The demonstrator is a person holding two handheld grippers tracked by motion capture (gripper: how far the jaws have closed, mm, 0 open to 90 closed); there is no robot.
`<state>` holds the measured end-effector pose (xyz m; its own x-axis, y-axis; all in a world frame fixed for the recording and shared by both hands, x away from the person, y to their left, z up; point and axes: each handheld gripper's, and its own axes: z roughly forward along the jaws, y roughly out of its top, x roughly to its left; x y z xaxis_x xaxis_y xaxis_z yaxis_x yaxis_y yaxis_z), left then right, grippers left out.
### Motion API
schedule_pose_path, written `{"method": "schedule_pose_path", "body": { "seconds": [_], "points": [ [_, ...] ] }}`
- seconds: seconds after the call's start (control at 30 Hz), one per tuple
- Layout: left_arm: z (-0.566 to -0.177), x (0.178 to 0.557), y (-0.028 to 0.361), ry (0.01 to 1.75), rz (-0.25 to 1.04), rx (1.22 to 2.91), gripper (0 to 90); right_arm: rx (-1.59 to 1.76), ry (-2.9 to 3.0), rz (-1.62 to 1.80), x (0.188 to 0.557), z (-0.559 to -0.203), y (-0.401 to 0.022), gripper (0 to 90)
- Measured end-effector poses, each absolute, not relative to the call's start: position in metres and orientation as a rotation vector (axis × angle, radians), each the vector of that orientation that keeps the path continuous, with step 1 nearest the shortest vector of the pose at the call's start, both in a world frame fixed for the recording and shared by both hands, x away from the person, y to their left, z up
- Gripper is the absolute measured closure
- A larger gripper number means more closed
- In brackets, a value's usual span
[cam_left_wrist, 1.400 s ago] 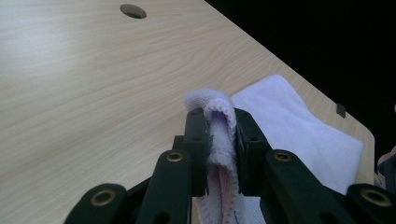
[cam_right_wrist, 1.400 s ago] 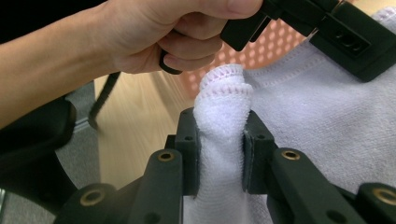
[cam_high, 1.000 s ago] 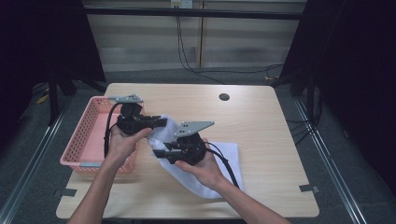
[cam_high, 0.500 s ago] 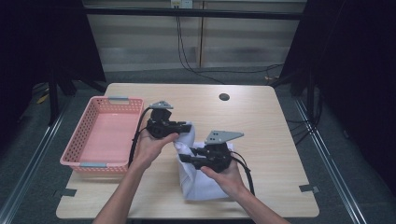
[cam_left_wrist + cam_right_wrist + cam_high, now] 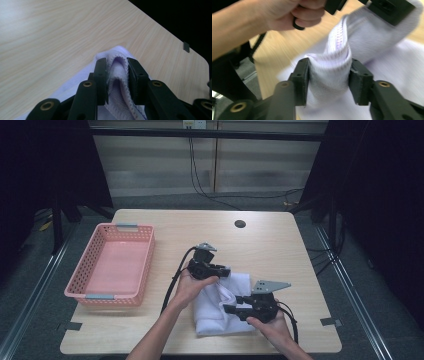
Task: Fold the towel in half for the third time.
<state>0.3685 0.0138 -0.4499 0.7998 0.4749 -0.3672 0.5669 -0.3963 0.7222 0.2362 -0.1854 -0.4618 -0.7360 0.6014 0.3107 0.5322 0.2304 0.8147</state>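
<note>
A white towel (image 5: 220, 312) lies crumpled on the wooden table (image 5: 270, 250), right of centre near the front. My left gripper (image 5: 226, 270) reaches its far edge from the left. In the left gripper view a hemmed fold of the towel (image 5: 119, 51) arches between the pads of that gripper (image 5: 116, 61), touching both; these jaws have just been opening slightly. My right gripper (image 5: 227, 309) meets the towel's near part from the right. Its own view shows a thick bunch of the towel (image 5: 329, 77) spanning the gripper (image 5: 328, 62) from pad to pad; these jaws have just been opening too.
A pink plastic basket (image 5: 127, 299) with nothing in it stands at the table's left side. A small dark hole (image 5: 240, 224) sits in the tabletop at the back. Black cables trail from both grippers toward the front edge.
Both hands have carried the towel to the right, away from the basket, and down onto the table. The right gripper's jaws stand wider than before.
</note>
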Motion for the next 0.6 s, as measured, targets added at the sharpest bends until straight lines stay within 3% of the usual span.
{"method": "schedule_pose_path", "body": {
  "seconds": [0.3,0.47,0.6],
  "points": [
    [-0.463,0.369,-0.029,0.725,-0.132,2.107,69.4,1.203,2.405,1.474,0.223,-0.473,-0.215,34.7],
    [-0.457,0.367,-0.035,0.665,-0.150,2.033,58.4,1.220,2.386,1.454,0.220,-0.473,-0.225,29.5],
    [-0.442,0.362,-0.019,0.663,-0.094,2.036,46.0,1.257,2.326,1.457,0.224,-0.467,-0.234,27.4]
  ]
}}
